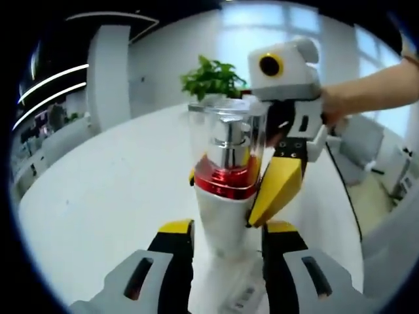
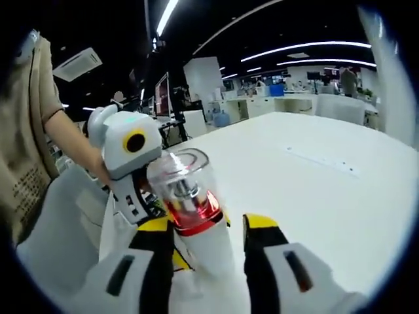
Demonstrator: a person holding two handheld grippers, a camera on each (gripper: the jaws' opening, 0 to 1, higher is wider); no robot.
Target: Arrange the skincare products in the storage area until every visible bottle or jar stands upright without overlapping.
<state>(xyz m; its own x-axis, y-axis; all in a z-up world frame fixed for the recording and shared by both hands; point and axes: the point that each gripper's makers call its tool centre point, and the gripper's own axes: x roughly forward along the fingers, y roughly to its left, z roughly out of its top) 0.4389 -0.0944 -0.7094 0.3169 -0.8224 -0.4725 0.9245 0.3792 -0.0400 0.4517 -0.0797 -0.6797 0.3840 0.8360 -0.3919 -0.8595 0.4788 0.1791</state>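
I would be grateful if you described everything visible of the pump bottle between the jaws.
The pump bottle has a white body, a red metallic collar, a silver pump and a clear cap. It stands roughly upright over the white table, between the left hand-held gripper jaws, with the right hand-held gripper jaws flanking it.

I can't see the base of the pump bottle [image 1: 226, 216]; the left gripper view's bottom edge cuts it off between my fingers [image 1: 177, 252]. In the right gripper view, my fingers [image 2: 154, 252] cover its lower body, and print on it is unreadable.
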